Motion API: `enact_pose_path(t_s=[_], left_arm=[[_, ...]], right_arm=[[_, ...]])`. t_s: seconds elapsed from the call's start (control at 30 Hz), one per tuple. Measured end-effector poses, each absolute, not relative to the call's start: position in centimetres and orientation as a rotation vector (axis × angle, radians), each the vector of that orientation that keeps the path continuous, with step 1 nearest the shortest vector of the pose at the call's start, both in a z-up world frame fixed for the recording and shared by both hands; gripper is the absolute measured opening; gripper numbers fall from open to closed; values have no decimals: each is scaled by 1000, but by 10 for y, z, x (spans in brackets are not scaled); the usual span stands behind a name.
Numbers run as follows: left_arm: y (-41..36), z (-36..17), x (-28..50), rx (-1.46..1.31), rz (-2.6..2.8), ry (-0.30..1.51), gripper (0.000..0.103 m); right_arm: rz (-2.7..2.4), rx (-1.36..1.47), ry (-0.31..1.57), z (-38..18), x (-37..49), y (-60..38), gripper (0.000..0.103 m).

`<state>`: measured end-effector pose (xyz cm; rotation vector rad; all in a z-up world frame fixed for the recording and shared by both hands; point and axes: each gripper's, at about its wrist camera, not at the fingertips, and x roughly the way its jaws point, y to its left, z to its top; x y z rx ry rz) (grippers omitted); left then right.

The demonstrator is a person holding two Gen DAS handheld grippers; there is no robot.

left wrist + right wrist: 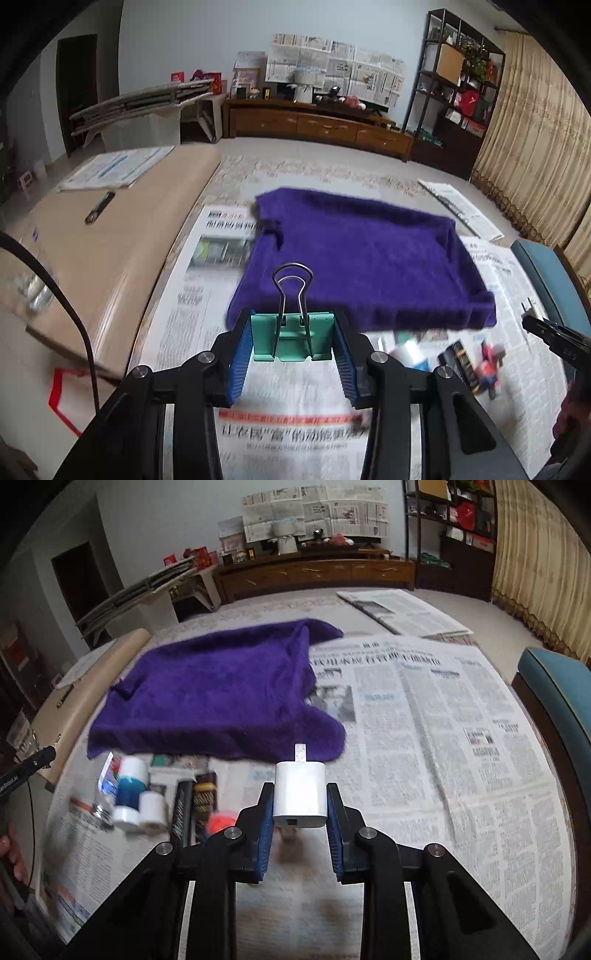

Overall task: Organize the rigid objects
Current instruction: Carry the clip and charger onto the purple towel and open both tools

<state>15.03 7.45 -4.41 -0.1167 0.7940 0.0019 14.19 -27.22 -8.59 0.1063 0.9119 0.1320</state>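
Note:
My left gripper (293, 338) is shut on a green binder clip (291, 338), held above the newspaper-covered table, just in front of a purple cloth (362, 258). My right gripper (300, 801) is shut on a white charger plug (300, 794), prongs pointing forward, near the cloth's (221, 690) front edge. Loose items lie on the newspaper: a blue-and-white bottle (129, 794), a small white bottle (152, 810), a black box (183, 812) and a red-orange object (220, 821). They show blurred in the left wrist view, with the black box (460, 360) and a red toy (489, 365).
Newspaper (424, 720) covers the table. A beige board (92, 236) lies on the left with a dark pen-like item (99, 208). A teal chair (561, 686) stands at the right. A folded newspaper (402, 611) lies at the far side.

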Motion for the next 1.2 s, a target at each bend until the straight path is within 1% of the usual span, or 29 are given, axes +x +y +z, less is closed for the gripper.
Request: enact_pose_path(t_s=[0.2, 0.3, 0.47, 0.63, 0.9, 1.13, 1.17, 1.2], left_arm=[[56, -31, 207, -122, -49, 778, 39], [45, -34, 243, -129, -91, 789, 39], [25, -46, 304, -108, -125, 818, 39], [13, -77, 351, -97, -135, 888, 39], [8, -122, 379, -55, -112, 1025, 39], [7, -131, 378, -13, -101, 1062, 39], [7, -132, 378, -8, -100, 1064, 41], [6, -132, 378, -1, -110, 1069, 52]], right_arm=[[199, 88, 859, -57, 195, -244, 26], [226, 94, 857, -53, 230, -230, 26], [251, 117, 896, -66, 293, -209, 26], [263, 88, 967, -94, 347, -187, 26], [276, 22, 1061, -132, 381, -169, 26], [292, -41, 1076, -139, 382, -166, 27], [297, -48, 1080, -138, 382, -165, 28], [308, -55, 1082, -138, 382, -164, 30]])
